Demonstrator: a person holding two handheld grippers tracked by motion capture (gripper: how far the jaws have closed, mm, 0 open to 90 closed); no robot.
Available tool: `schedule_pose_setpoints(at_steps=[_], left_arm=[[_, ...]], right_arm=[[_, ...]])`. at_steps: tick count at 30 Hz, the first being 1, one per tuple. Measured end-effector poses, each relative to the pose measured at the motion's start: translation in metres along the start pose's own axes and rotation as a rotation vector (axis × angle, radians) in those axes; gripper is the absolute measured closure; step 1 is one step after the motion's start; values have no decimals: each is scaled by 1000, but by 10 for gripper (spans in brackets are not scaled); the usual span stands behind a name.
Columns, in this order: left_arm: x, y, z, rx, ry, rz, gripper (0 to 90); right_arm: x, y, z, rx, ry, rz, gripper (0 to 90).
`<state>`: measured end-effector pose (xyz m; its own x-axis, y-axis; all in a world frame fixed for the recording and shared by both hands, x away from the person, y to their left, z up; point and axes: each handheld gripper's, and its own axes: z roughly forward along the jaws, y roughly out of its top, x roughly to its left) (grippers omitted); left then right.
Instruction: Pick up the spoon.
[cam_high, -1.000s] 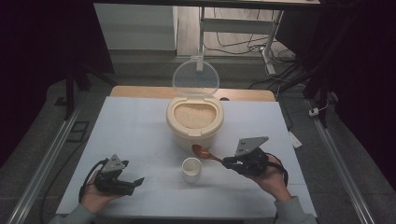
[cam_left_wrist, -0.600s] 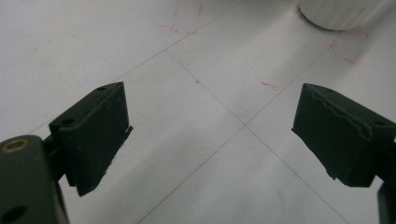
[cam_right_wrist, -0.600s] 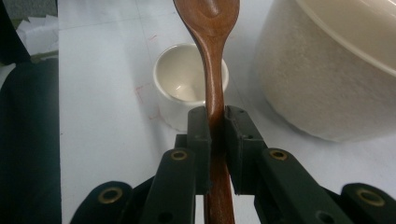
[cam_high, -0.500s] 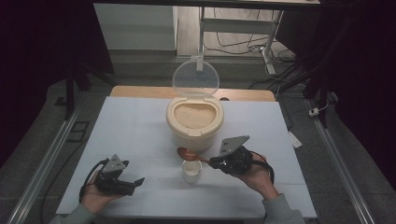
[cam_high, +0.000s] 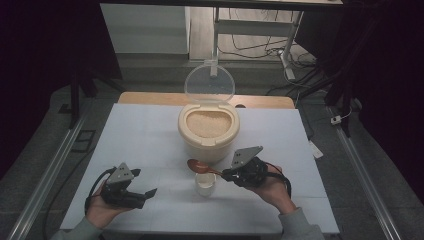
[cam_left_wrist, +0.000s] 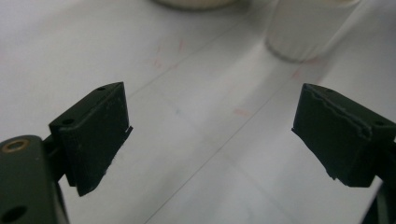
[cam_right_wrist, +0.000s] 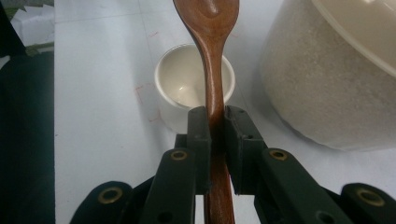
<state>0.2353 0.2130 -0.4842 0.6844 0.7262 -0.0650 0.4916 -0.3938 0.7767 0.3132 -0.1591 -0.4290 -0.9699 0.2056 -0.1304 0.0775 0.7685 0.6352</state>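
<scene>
Wooden spoon (cam_right_wrist: 212, 56) pinched in the right gripper (cam_right_wrist: 215, 122) fingers above the seemingly empty cup (cam_right_wrist: 187, 86); left gripper (cam_left_wrist: 210, 135) fingers spread.

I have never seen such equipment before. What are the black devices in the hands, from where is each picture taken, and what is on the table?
No robot is here: a person holds a hand-operated tool with two black jaws in each hand. The high view comes from a fixed camera above the table. There the left gripper is at the lower left and the right gripper at the lower right. The other two pictures come from small cameras riding on the grippers, looking along their jaws.

On the white table stands a beige container of pale grain with its clear lid raised. In front of it is a small white cup.

The right gripper's jaws are shut on the handle of a wooden spoon, whose bowl is past the cup. The left gripper's jaws stand wide open with nothing between them.
</scene>
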Motion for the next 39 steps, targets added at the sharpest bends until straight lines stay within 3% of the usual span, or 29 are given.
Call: schedule_pose_setpoints(at_steps=[8, 13, 21, 29, 39], left_arm=[[-14, 33, -1, -16, -41, 71, 112], [-28, 58, 2, -7, -84, 148, 120], [-47, 90, 13, 16, -115, 256, 146], [-60, 112, 33, 97, -172, 345, 198], [-63, 125, 63, 199, -222, 390, 287]], right_arm=[[2, 5, 4, 3, 4, -17, 810], [4, 7, 5, 14, 4, -26, 810], [7, 11, 8, 13, 3, -46, 810], [12, 15, 12, 36, 8, -77, 810], [21, 20, 18, 55, 14, -141, 810]])
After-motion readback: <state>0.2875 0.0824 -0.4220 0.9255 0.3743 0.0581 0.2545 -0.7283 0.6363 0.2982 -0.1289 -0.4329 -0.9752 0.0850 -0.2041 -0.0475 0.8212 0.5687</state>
